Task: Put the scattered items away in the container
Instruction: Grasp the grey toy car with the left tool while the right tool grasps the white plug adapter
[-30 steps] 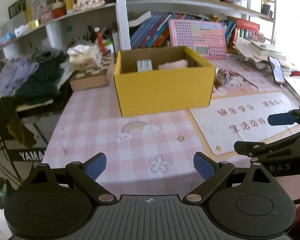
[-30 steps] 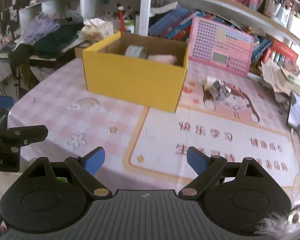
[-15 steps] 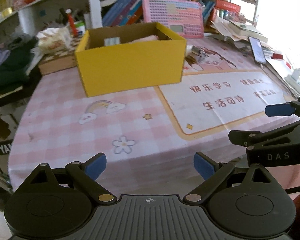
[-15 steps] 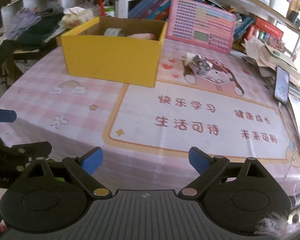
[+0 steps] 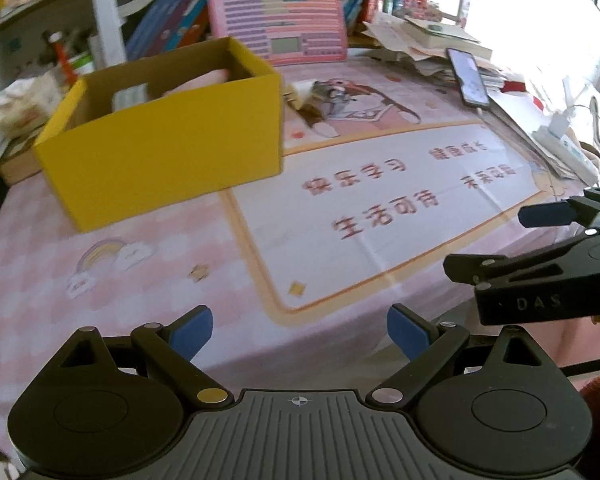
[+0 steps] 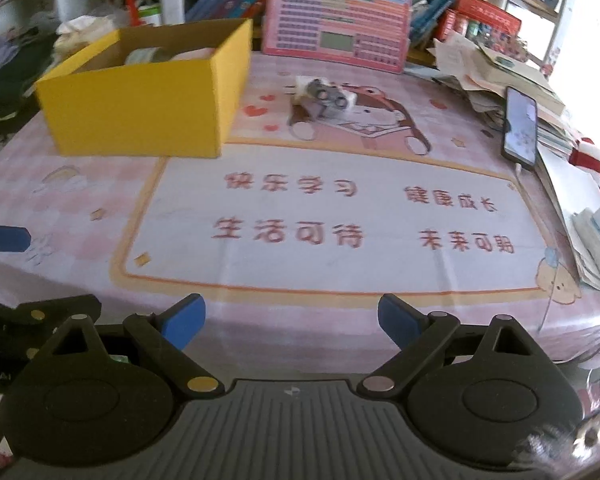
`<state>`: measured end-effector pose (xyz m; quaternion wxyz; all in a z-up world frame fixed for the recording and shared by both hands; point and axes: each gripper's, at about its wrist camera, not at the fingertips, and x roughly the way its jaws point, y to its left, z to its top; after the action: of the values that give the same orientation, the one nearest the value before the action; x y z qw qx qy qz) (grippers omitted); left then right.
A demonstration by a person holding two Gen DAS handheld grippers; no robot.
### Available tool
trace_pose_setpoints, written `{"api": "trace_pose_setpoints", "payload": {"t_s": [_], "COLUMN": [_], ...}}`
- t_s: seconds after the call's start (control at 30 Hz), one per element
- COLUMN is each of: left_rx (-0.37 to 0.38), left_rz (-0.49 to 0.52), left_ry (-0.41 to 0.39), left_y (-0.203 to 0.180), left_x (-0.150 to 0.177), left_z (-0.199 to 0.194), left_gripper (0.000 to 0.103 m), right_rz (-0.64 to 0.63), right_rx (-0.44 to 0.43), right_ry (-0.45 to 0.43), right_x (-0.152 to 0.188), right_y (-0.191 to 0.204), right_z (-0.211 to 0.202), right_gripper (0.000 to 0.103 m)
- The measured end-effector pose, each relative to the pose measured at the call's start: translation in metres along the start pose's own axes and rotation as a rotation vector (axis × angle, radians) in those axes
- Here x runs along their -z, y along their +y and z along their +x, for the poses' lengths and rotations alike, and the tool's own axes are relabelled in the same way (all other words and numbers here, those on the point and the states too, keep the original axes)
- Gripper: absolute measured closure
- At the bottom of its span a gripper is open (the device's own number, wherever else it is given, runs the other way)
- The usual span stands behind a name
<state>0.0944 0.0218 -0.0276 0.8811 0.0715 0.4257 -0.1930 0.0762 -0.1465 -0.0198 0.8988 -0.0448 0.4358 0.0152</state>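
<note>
Left to right: yellow box [image 6: 140, 92] at the table's left already holds a tape roll and something pink. Small silver-white item [image 6: 326, 94] lies just right of it on the mat (identity unclear, blurred). Phone [image 6: 520, 128] far right. Left gripper [image 5: 300, 330] and right gripper [image 6: 292, 318] hover at the near edge, jaws spread, empty. Risk: long reach, fingers could clip the box wall.
</note>
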Motion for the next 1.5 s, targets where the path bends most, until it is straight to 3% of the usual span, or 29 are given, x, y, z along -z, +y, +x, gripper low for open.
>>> {"api": "trace_pose_setpoints", "payload": {"t_s": [0.47, 0.77, 1.03, 1.5], "left_rx": [0.01, -0.067, -0.149, -0.261], "left_rz": [0.048, 0.025, 0.048, -0.025], "left_ry": [-0.019, -0.072, -0.11, -0.051], "left_y": [-0.065, -0.09, -0.103, -0.088], "left_x": [-0.082, -0.14, -0.186, -0.224], "left_z": [0.064, 0.095, 0.127, 0.209], "left_gripper": [0.007, 0.009, 0.011, 0.017], "right_rz": [0.045, 0.119, 0.166, 0.254], "right_rx": [-0.007, -0.07, -0.135, -0.236], "right_ry": [-0.029, -0.106, -0.132, -0.131], "right_x": [-0.044, -0.076, -0.106, -0.164], "right_y": [-0.099, -0.163, -0.191, -0.214], "right_z": [0.042, 0.064, 0.088, 0.148], "right_gripper": [0.012, 0.024, 0.031, 0.032]}}
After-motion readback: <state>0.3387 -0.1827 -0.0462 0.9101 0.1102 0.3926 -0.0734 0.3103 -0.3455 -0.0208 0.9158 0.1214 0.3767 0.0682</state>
